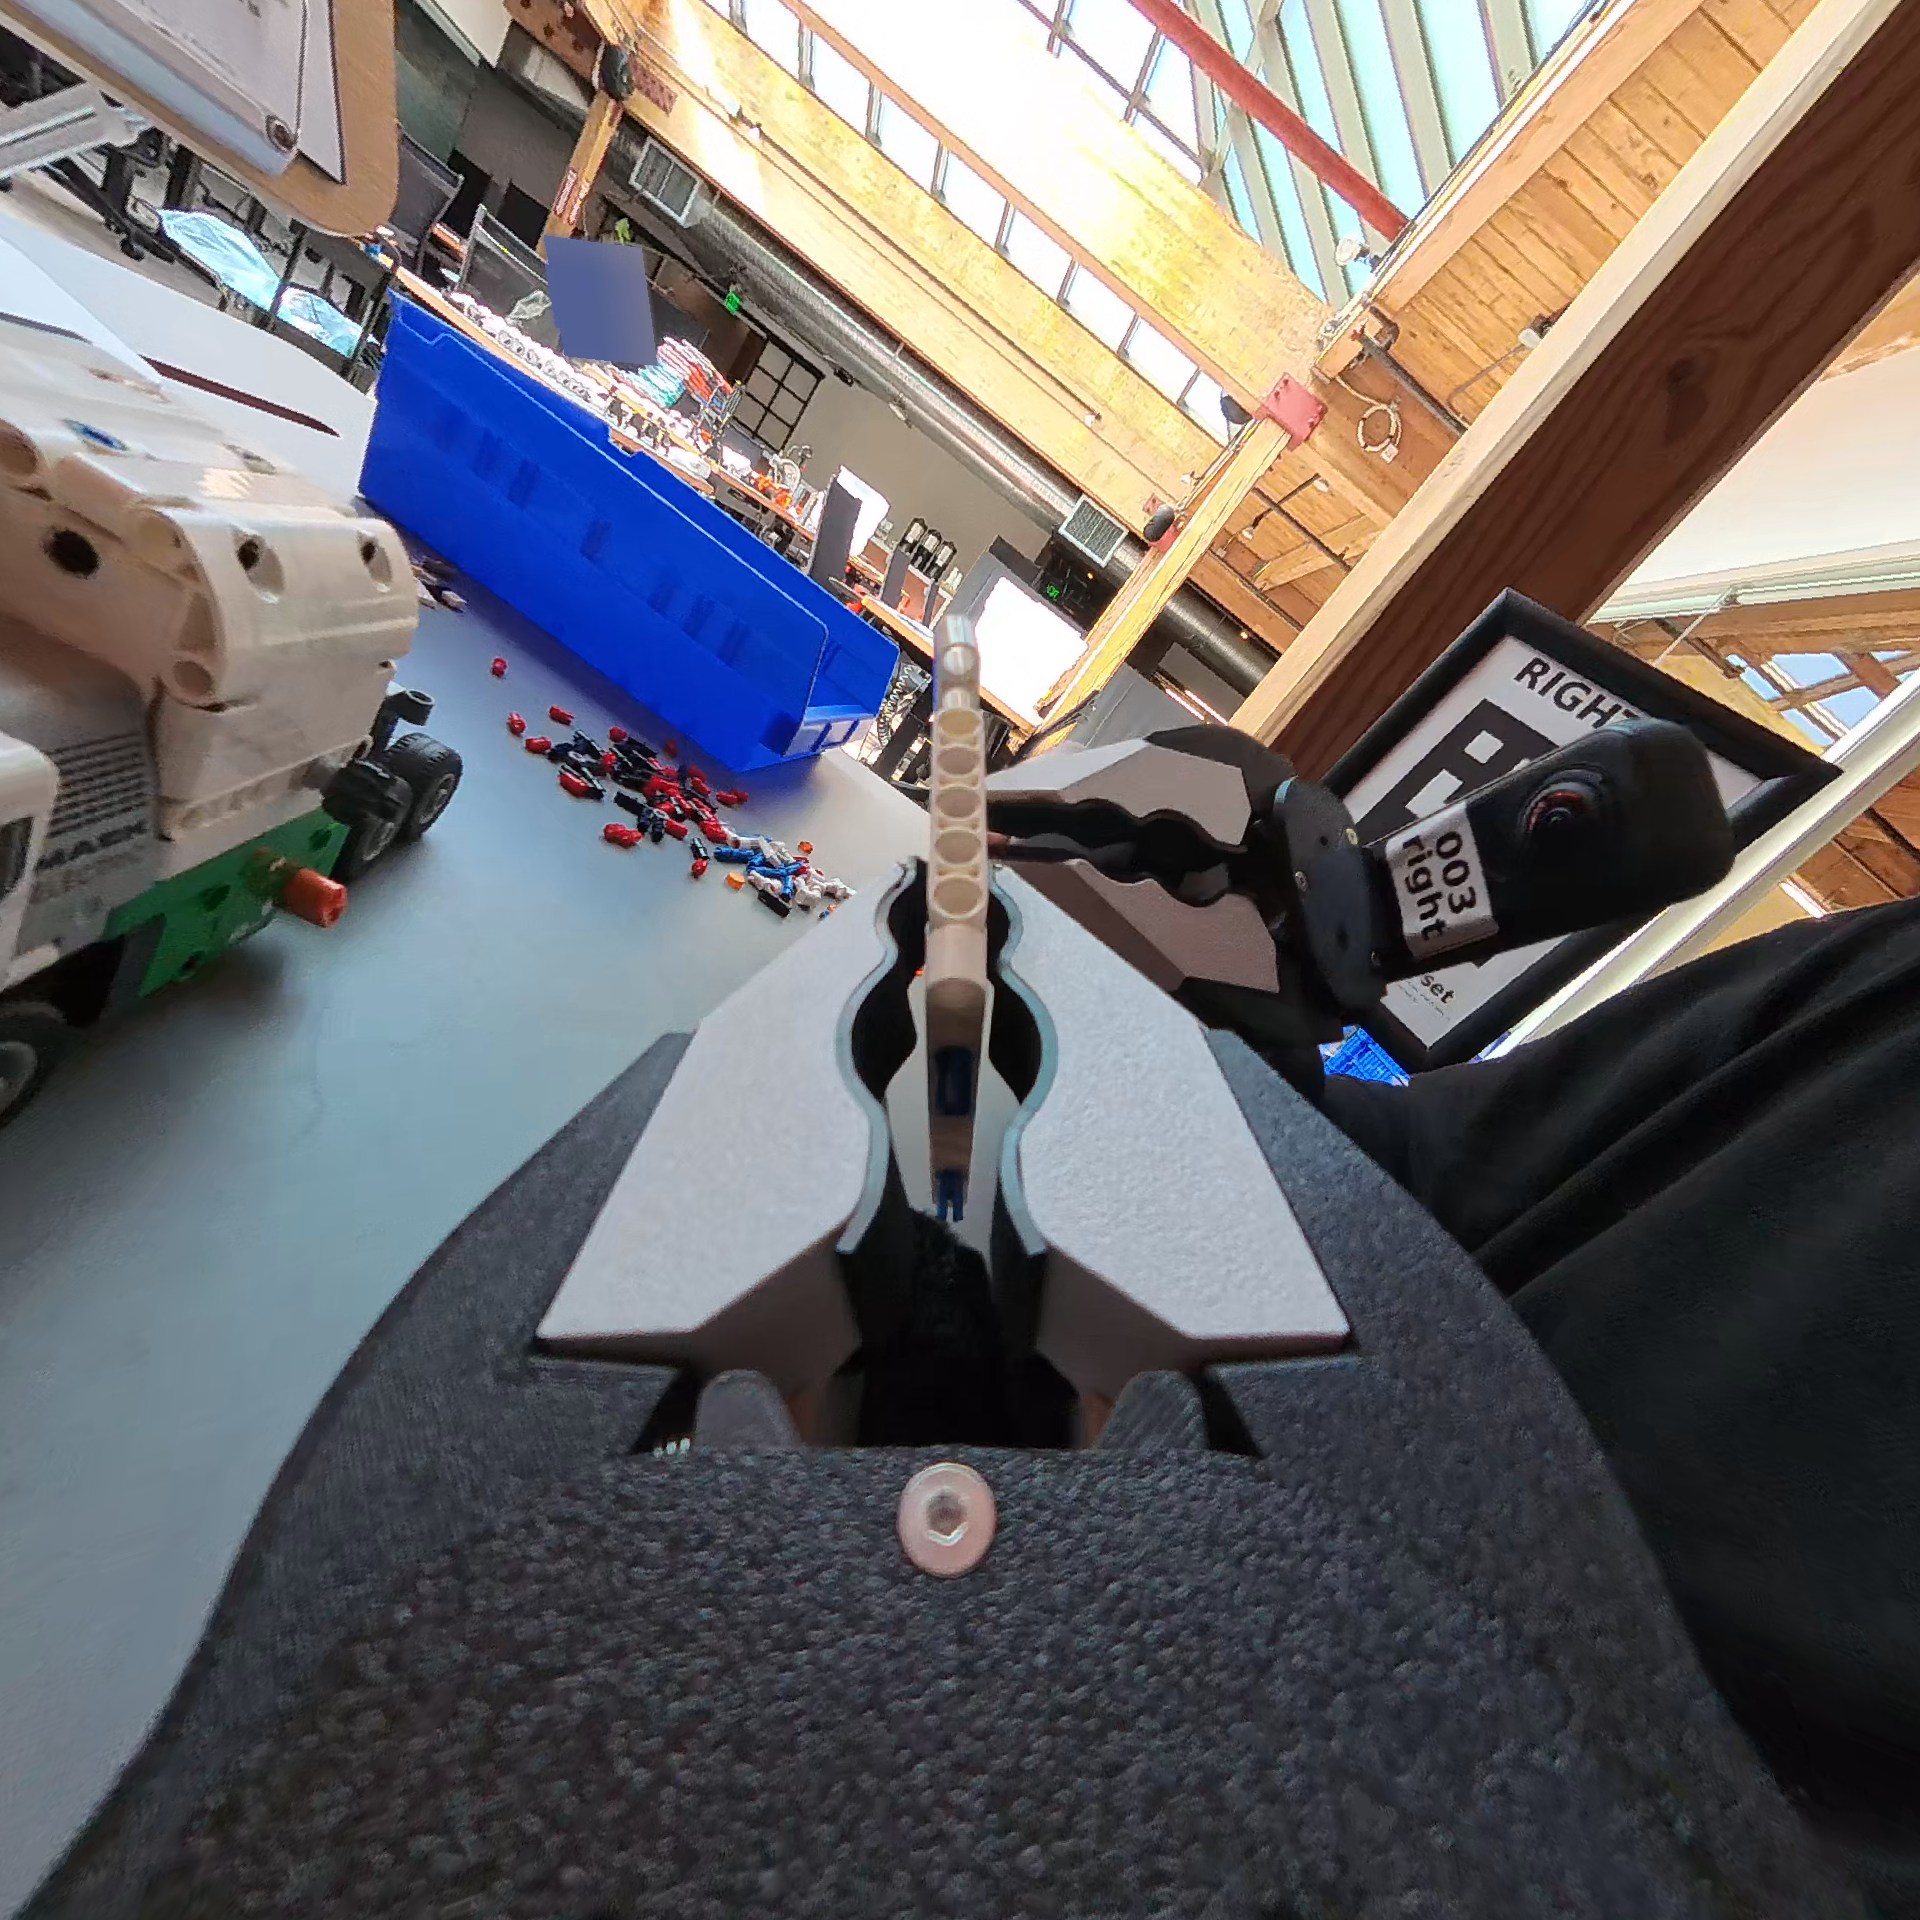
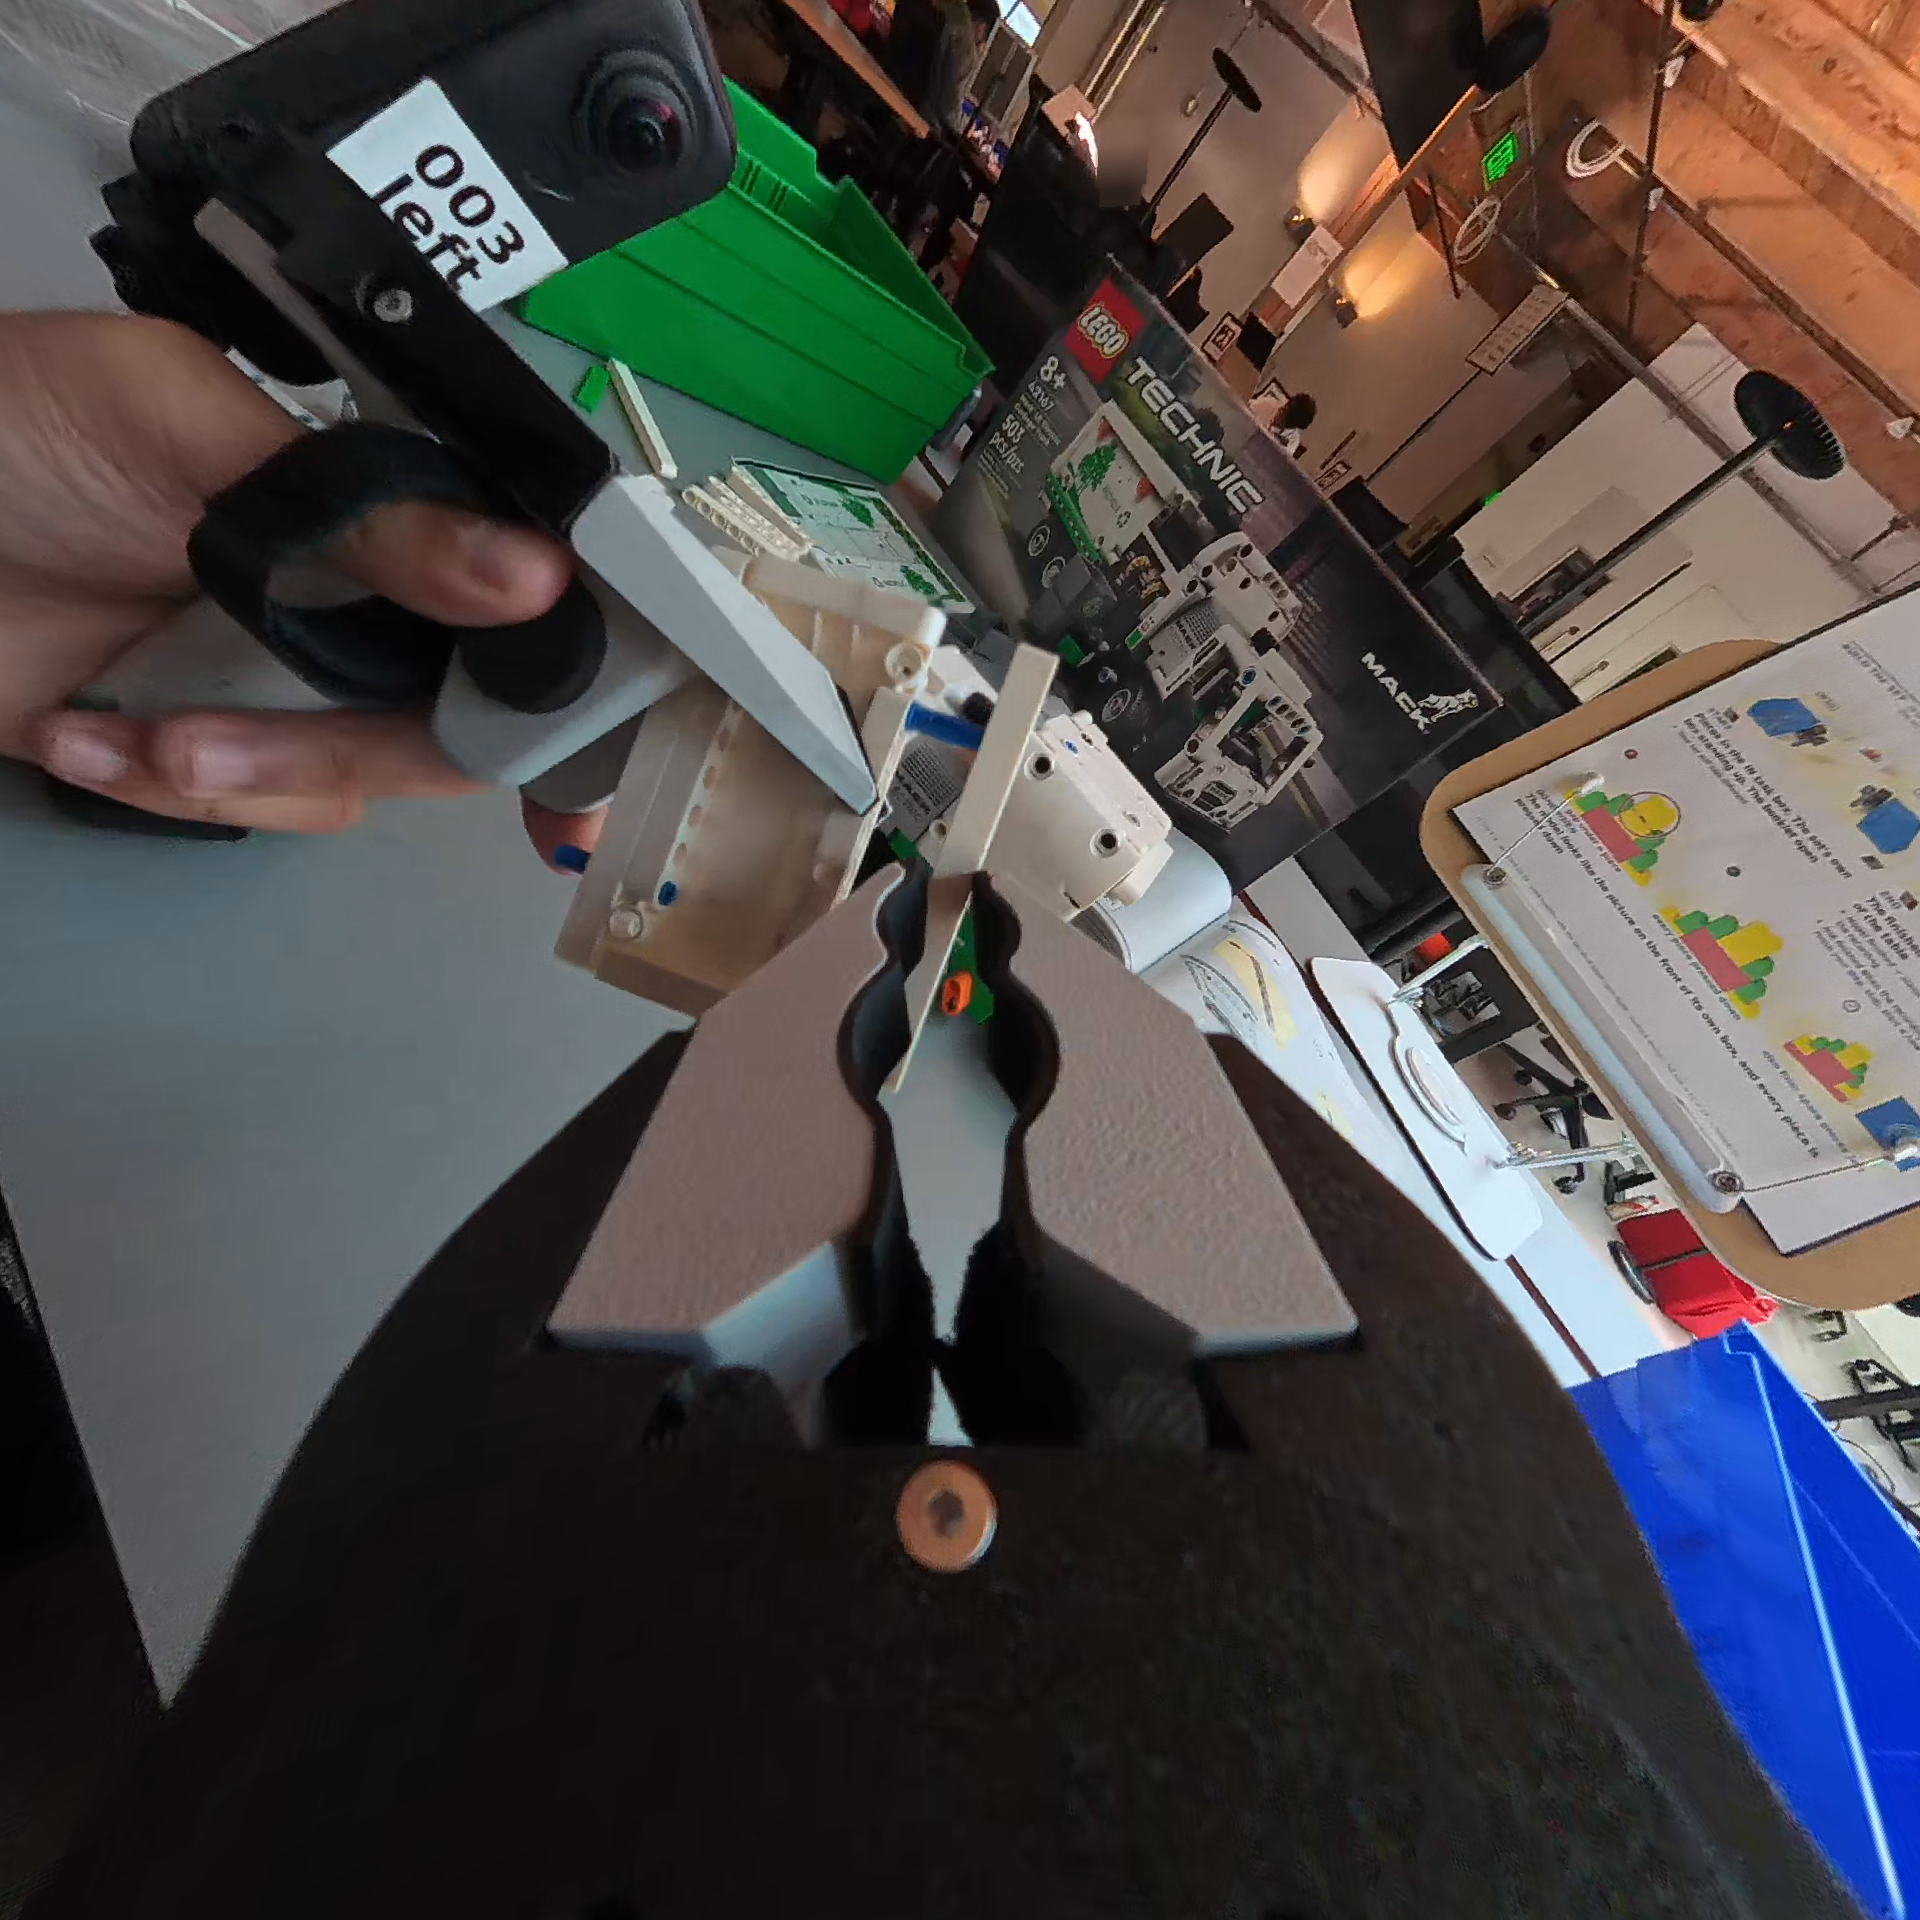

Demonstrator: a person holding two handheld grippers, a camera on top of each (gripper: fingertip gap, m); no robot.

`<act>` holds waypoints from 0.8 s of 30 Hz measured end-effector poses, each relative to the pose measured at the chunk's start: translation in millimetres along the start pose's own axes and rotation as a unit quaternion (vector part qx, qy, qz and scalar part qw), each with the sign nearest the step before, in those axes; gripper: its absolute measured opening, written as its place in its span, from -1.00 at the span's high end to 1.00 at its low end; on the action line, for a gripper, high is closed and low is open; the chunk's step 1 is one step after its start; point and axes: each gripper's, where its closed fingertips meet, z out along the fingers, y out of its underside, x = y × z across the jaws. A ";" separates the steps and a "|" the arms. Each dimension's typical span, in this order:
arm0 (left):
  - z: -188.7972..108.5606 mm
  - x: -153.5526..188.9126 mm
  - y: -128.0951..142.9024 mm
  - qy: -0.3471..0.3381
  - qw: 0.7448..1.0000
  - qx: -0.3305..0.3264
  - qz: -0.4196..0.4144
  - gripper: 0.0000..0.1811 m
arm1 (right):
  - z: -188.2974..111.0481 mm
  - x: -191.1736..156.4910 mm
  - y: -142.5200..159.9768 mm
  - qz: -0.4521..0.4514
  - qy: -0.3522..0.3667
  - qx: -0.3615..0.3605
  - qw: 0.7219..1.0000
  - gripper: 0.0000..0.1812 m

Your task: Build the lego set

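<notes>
A long white beam with a row of holes stands upright between my left gripper fingers, which are shut on it. A blue pin sits in its lower end. My right gripper comes in from the right, its tips closed against the beam's edge. In the right wrist view the beam runs edge-on through my right gripper tips, with the blue pin sticking out sideways. The left gripper's finger reaches in from the upper left. The white and green truck model stands behind.
Loose red, black and blue pins lie on the grey table by a blue bin. A green bin, the set's box and an instruction board stand beyond. A hand holds the left gripper. Both grippers' tips are close together, under 4 cm apart.
</notes>
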 end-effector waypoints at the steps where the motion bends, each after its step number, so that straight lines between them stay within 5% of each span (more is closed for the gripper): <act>1: 0.3 0.1 0.3 -0.001 1.000 -0.001 0.002 0.94 | -0.4 -0.1 0.3 -0.003 -0.004 -0.004 1.000 0.93; 17: 2.3 -9.9 3.0 -0.055 0.998 -0.011 0.028 0.94 | 5.5 -0.8 9.7 -0.075 0.042 -0.055 0.995 0.94; 24: 3.0 -2.1 3.9 -0.034 0.998 -0.018 0.048 0.94 | -0.1 -1.2 5.2 0.025 -0.038 -0.030 0.999 0.93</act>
